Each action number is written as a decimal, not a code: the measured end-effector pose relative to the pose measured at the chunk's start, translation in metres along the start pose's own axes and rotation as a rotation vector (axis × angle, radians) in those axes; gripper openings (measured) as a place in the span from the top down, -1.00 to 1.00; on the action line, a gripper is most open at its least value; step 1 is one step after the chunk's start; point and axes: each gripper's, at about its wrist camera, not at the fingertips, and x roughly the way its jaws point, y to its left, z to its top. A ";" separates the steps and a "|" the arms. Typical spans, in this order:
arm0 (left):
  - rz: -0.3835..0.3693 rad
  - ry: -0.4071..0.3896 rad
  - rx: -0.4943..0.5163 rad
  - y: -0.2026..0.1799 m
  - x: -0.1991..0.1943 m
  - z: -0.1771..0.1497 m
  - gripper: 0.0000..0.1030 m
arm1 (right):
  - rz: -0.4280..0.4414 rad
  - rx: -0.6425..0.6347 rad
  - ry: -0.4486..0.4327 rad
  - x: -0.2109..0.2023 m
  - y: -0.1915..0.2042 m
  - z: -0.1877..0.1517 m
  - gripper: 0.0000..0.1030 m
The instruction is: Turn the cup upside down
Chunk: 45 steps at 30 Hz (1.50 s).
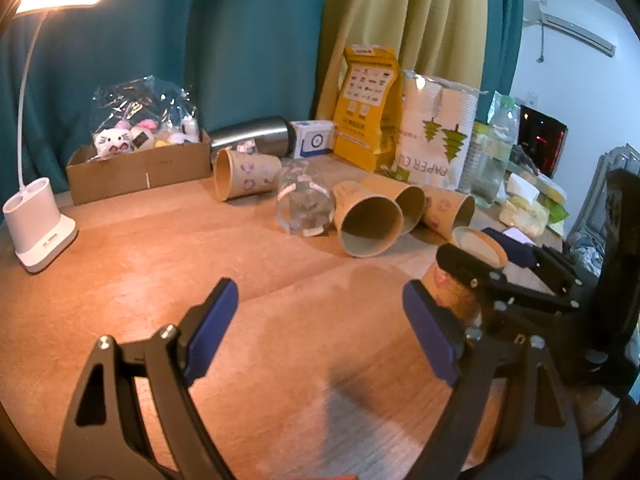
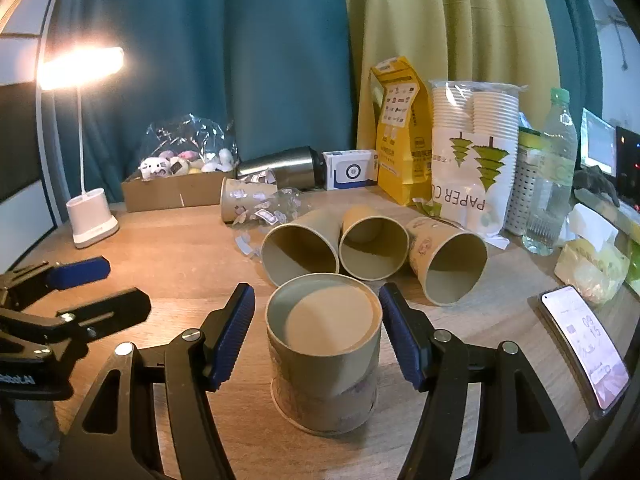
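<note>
The cup [image 2: 324, 360] stands mouth-down on the wooden table [image 2: 180, 256], base up, dead centre between the right gripper [image 2: 318, 334] fingers. Those blue pads [image 2: 234, 332] sit spread on either side of it, close but not touching the wall. Just behind it, three brown cups [image 2: 372, 250] lie on their sides with open mouths facing us, all empty. A fourth, sticker-covered cup [image 2: 244, 198] lies tipped over further back beside a clear plastic cup [image 2: 276, 208], also on its side.

Back row: a cardboard box [image 2: 172, 192] holding small plush toys under crinkled cellophane, a steel flask [image 2: 280, 170] lying down, a yellow bag [image 2: 402, 132], and a sleeve of paper cups [image 2: 472, 152], stacked white cups showing inside. A water bottle [image 2: 554, 176] stands at the right.

Only the right wrist view shows the phone [image 2: 586, 344], screen lit, at the table edge. The left wrist view catches the lamp base [image 1: 38, 224] up close, its two wells showing nothing inside.

The left gripper [image 1: 320, 332] hovers low over bare wood, fingers wide apart and holding nothing, with the upturned cup peeking out behind its right-hand pad.
</note>
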 end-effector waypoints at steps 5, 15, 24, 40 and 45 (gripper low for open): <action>-0.006 -0.021 0.023 -0.005 -0.005 -0.002 -0.66 | -0.011 0.038 0.010 -0.017 -0.005 -0.003 -0.60; -0.043 -0.051 0.073 -0.016 -0.018 -0.007 -0.66 | -0.064 0.122 0.012 -0.064 -0.006 -0.017 -0.60; -0.043 -0.060 0.127 -0.028 -0.024 -0.011 -0.66 | -0.088 0.160 0.018 -0.079 -0.010 -0.028 -0.60; -0.006 -0.050 0.126 -0.028 -0.021 -0.011 -0.85 | -0.074 0.176 0.026 -0.073 -0.014 -0.029 -0.60; 0.000 -0.070 0.120 -0.026 -0.023 -0.010 -0.93 | -0.070 0.178 0.031 -0.071 -0.014 -0.030 -0.60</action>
